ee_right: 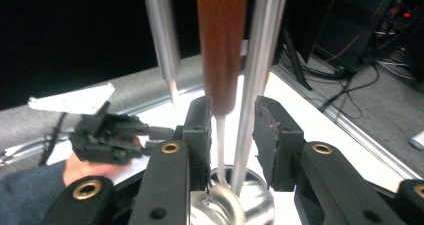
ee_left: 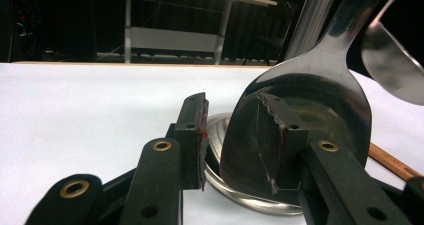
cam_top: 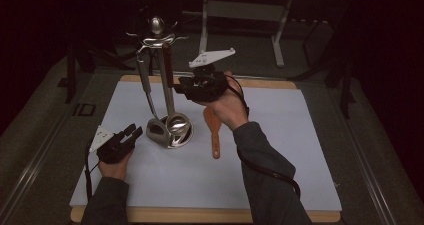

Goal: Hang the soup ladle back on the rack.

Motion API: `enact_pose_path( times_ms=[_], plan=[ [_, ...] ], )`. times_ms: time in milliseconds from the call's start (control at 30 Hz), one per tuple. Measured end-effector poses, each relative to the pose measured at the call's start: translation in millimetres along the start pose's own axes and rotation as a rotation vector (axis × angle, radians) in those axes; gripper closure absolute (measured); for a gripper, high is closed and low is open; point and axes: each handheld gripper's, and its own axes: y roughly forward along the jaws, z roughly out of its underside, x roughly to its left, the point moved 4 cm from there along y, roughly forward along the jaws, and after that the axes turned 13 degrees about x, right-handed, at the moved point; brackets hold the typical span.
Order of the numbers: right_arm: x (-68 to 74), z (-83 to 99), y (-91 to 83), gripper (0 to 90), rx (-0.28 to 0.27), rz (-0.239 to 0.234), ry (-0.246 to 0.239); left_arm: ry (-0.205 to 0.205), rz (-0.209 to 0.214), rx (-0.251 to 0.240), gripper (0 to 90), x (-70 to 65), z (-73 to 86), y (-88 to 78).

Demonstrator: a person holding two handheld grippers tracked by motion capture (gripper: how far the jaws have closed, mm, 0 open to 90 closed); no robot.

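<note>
Jaws of my right gripper (ee_right: 232,130) stand apart around the wooden-handled utensil (ee_right: 221,45), pads not pressing it.

It hangs from the steel rack (cam_top: 159,37), its thin shank between the pads beside the rack's pole (ee_right: 255,85). I keep my left gripper (ee_left: 232,135) wide open, holding nothing, just beside the hanging steel spatula (ee_left: 305,115) over the rack's base. Wooden spatula (cam_top: 214,130) lies on the white mat (cam_top: 300,150).

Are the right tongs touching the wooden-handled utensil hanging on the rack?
Cannot tell. In the right gripper view the wooden-handled utensil hangs between the right tongs, close against one pad; no gap or contact shows plainly.
</note>
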Motion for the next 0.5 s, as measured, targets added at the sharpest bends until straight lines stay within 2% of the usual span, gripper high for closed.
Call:
enact_pose_path(
  times_ms=[200, 267, 400, 433, 500],
  plan=[
    [-5.1, 12.4, 2.3, 68.1, 0.049, 0.056, -0.023, 0.0, 0.0, 0.0, 65.2, 0.1, -0.1, 0.6],
    [-8.4, 20.0, 6.5, 68.1, 0.096, 0.089, -0.033, 0.001, 0.0, -0.001, 65.2, 0.2, -0.2, 0.4],
    [-11.8, 26.6, 9.8, 67.8, 0.123, 0.09, -0.025, 0.001, 0.0, -0.001, 65.3, 0.1, -0.2, 0.2],
    [-13.0, 31.1, 12.3, 67.7, 0.15, 0.107, -0.029, 0.002, -0.001, -0.003, 65.2, 0.1, -0.4, 0.1],
    [-13.6, 33.5, 13.7, 67.4, 0.164, 0.118, -0.035, 0.001, -0.001, -0.004, 65.2, 0.2, -0.4, 0.1]
  ],
)
